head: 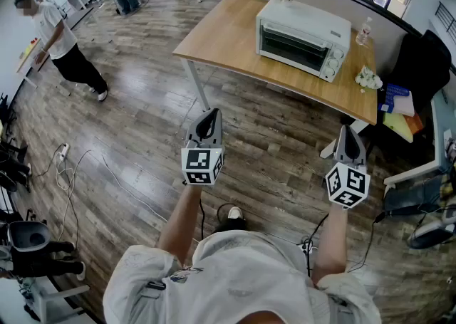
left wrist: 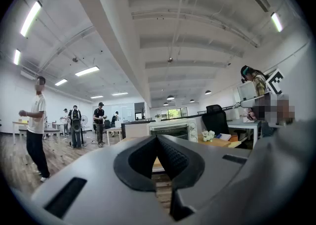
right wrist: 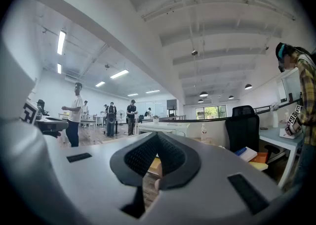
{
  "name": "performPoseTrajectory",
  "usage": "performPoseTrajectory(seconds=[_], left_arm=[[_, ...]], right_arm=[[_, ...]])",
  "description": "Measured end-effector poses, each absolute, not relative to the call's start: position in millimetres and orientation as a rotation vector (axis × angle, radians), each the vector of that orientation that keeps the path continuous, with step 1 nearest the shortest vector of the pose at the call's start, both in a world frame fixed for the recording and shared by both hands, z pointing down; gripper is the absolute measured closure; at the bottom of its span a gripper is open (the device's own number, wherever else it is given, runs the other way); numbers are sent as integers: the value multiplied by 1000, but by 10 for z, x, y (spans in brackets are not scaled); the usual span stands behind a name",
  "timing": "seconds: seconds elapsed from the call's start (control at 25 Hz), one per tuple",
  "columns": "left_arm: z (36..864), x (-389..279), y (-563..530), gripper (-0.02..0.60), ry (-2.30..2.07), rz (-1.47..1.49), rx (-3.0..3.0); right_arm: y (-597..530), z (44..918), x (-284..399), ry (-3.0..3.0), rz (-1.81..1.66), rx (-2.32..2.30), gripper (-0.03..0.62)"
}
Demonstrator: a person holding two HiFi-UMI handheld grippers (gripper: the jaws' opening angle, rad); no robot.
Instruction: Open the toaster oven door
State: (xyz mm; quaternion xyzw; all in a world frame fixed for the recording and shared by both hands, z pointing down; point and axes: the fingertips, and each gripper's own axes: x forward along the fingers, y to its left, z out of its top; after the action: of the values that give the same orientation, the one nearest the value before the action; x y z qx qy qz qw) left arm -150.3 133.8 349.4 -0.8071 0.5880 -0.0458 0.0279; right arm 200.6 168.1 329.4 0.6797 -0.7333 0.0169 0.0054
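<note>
1. Head view caught the person on the wooden floor (head: 142,116) with a gripper in each hand, both held level and well short of the table (head: 228,48).
2. The toaster (head: 303,36) sat towards the table's far right end, its glass door (head: 291,48) shut and its knobs (head: 333,59) to the door's right.
3. The left gripper (head: 209,120) (left wrist: 157,139) had its jaws pressed together with nothing between them. In the left gripper view the toaster (left wrist: 170,130) showed just above the tips.
4. The right gripper (head: 349,137) (right wrist: 158,136) was likewise closed tight and empty.
5. A bottle (head: 365,30) stood just right of the toaster, a black chair (head: 420,59) was beyond the table's end, and a bystander (head: 60,41) in a white shirt was far left.
</note>
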Motion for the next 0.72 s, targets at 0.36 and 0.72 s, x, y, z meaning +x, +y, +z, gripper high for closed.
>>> performPoseTrajectory(seconds=[0.36,0.72], left_arm=[[3471,-1524,1267,571,1823,-119,-2491],[3570,-1622,1196,571,1827,-157,-2482]], right_arm=[[1605,3308,1987,-2284,57,2122,571],[1566,3398,1897,-2290,68,2175,570]])
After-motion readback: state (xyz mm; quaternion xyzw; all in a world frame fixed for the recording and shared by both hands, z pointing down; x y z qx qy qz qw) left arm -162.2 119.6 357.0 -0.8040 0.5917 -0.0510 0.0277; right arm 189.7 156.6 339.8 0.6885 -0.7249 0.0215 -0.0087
